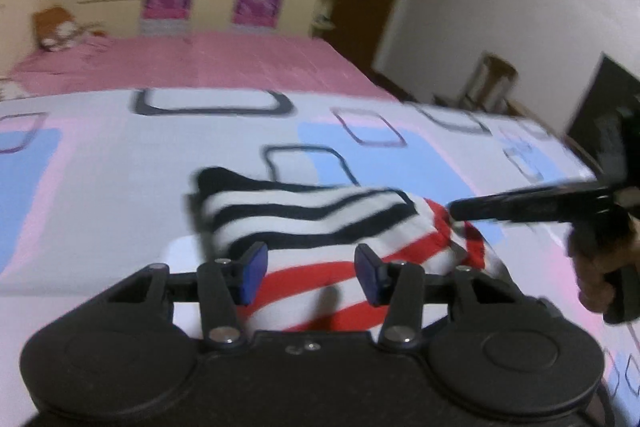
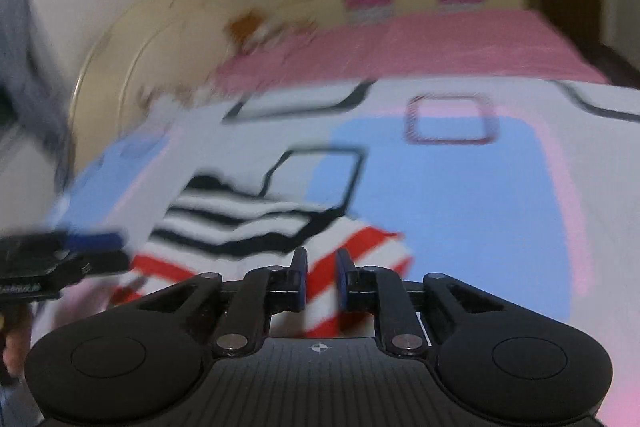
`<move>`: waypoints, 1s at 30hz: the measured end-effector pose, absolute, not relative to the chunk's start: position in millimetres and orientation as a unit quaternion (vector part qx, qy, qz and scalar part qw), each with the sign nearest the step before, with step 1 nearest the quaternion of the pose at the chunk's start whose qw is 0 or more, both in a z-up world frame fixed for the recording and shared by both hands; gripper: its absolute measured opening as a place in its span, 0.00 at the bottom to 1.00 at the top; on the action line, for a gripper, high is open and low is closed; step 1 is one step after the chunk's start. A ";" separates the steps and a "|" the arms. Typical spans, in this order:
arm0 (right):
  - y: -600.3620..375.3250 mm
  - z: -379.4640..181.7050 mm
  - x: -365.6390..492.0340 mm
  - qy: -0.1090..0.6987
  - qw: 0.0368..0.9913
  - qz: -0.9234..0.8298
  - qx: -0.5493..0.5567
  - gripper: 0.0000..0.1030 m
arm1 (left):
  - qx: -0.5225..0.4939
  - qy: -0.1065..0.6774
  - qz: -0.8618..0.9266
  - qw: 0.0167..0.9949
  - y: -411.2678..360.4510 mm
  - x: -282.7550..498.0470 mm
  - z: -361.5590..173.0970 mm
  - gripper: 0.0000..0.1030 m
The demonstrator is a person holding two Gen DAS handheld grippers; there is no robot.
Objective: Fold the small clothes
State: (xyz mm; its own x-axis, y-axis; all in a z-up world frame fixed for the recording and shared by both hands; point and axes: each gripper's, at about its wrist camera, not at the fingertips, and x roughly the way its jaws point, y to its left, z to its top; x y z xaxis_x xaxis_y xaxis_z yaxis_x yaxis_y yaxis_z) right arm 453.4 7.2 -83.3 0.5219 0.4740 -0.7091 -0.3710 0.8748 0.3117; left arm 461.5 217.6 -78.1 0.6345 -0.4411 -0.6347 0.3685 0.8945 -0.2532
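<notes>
Pointing down at a slant, the left hand-held gripper (image 1: 311, 273) hangs over the small striped knit garment (image 1: 320, 227) with its blue pads apart, gripping nothing. The right hand-held gripper (image 2: 322, 277) slants down too, at the red-striped end; its jaws are nearly closed, and I cannot tell if they pinch cloth. The garment lies on the bed's white, blue and pink cover (image 1: 120, 187), long side left to right, black stripes left, red stripes right.

Striped garment (image 1: 320, 223): soft knit cloth. Bedsheet (image 1: 120, 195): smooth matt fabric. Tongs (image 1: 308, 269): matt black plastic (metal rivets).
</notes>
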 end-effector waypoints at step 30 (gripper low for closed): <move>-29.8 -73.4 371.9 0.404 0.883 0.229 0.074 0.16 | 0.011 0.344 -0.209 0.916 197.4 376.1 -81.0 0.32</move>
State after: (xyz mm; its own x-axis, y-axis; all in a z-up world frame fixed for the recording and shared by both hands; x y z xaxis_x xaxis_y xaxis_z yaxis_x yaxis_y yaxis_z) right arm 371.9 -29.8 -73.4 0.5687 0.4635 -0.6795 -0.3437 0.8844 0.3156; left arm 376.1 197.4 -81.0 0.6769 -0.3748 -0.6335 0.3894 0.9127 -0.1240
